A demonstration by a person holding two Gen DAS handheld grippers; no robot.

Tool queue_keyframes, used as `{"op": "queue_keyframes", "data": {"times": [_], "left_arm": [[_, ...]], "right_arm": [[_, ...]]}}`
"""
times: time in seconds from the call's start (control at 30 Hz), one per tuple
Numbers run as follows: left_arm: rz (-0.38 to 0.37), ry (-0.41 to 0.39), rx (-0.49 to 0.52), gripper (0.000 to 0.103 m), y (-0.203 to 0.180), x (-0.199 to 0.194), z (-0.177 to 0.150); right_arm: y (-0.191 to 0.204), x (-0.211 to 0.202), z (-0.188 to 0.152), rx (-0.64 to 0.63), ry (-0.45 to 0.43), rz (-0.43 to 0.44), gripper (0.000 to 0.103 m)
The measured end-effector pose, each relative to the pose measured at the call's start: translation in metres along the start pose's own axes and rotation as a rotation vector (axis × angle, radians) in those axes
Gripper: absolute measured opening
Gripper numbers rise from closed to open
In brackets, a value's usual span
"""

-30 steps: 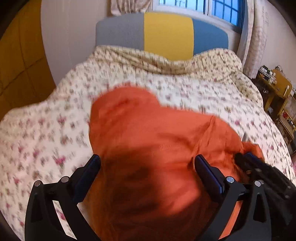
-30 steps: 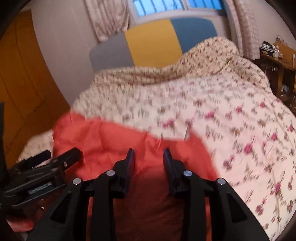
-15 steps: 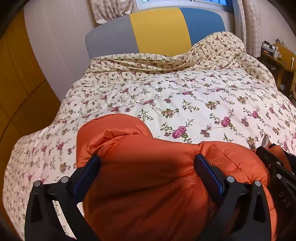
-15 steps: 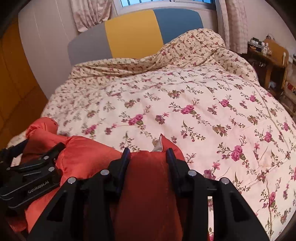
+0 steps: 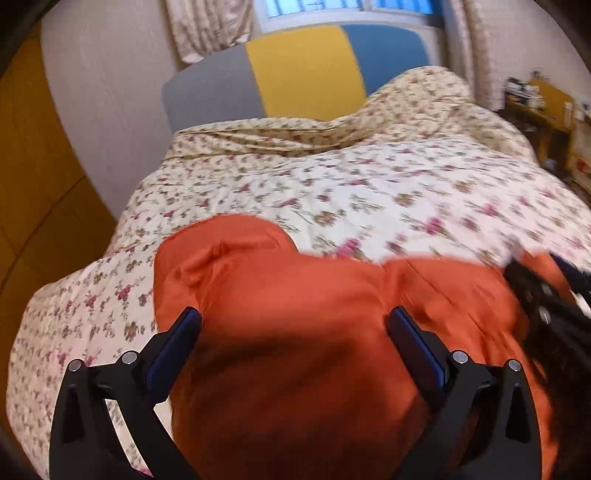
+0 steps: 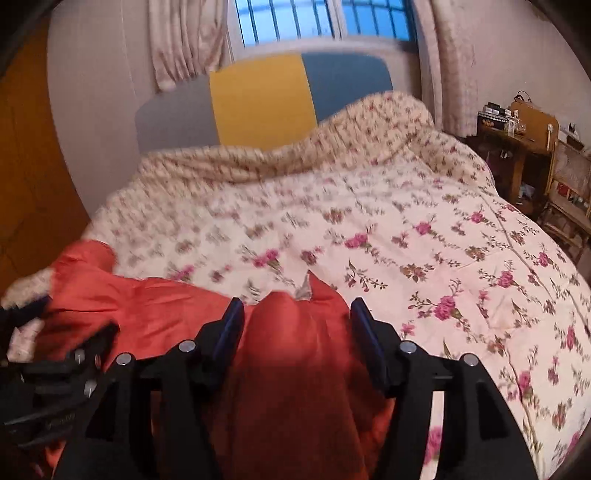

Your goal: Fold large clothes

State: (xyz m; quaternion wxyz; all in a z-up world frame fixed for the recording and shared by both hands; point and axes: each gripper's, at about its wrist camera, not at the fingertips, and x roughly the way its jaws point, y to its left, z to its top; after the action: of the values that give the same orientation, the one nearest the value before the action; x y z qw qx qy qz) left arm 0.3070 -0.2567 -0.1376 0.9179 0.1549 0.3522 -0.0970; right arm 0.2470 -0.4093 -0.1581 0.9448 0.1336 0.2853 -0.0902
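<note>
An orange padded jacket [image 5: 280, 295] lies bunched on the near part of the bed; it also shows in the right wrist view [image 6: 177, 314]. My left gripper [image 5: 293, 325] is wide open, its fingers on either side of the jacket's bulk. My right gripper [image 6: 295, 321] is open, with a fold of the jacket rising between its fingers. The right gripper shows blurred at the right edge of the left wrist view [image 5: 546, 295]. The left gripper shows at the lower left of the right wrist view [image 6: 55, 376].
The floral duvet [image 6: 406, 236] covers the bed up to a grey, yellow and blue headboard [image 5: 295, 70]. A wooden wardrobe [image 5: 33, 177] stands on the left. A cluttered wooden desk [image 6: 517, 147] stands to the right. A curtained window [image 6: 317, 18] is behind.
My right gripper's fingers have spread from nearly shut on the jacket fold to open. Both cameras have tilted up and the jacket sits a little lower and nearer.
</note>
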Motion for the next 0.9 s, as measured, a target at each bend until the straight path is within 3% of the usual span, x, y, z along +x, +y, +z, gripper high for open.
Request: {"op": "queue_keyframes", "data": {"times": [0.1,0.2,0.27,0.33,0.43,0.7,0.9], "left_arm": [[-0.099,0.006,-0.061,0.100,0.008,-0.041,-0.014],[-0.199,-0.007,-0.163,0.100,0.005,-0.073,-0.039],[-0.178,-0.039,-0.083,0.100,-0.015,-0.078,-0.060],[-0.121,-0.179,-0.022,0.100,-0.028,-0.085,-0.081],[-0.107,-0.280,0.002,0.100,-0.033,-0.088,-0.101],[-0.139,-0.221,0.005,0.100,-0.031,-0.077,-0.093],[-0.230,-0.133,-0.050,0.100,-0.008,-0.092,-0.093]], "right_arm": [[-0.002,-0.023,-0.009,0.016,0.002,0.058,0.060],[-0.002,-0.035,-0.020,0.000,0.011,0.056,0.062],[-0.006,-0.037,-0.028,0.011,0.021,0.047,0.068],[-0.009,-0.035,-0.034,0.029,0.036,0.038,0.073],[-0.011,-0.027,-0.038,0.041,0.060,0.045,0.074],[-0.017,-0.023,-0.039,0.082,0.090,0.063,0.078],[-0.020,-0.045,-0.036,0.132,0.109,0.080,0.081]]}}
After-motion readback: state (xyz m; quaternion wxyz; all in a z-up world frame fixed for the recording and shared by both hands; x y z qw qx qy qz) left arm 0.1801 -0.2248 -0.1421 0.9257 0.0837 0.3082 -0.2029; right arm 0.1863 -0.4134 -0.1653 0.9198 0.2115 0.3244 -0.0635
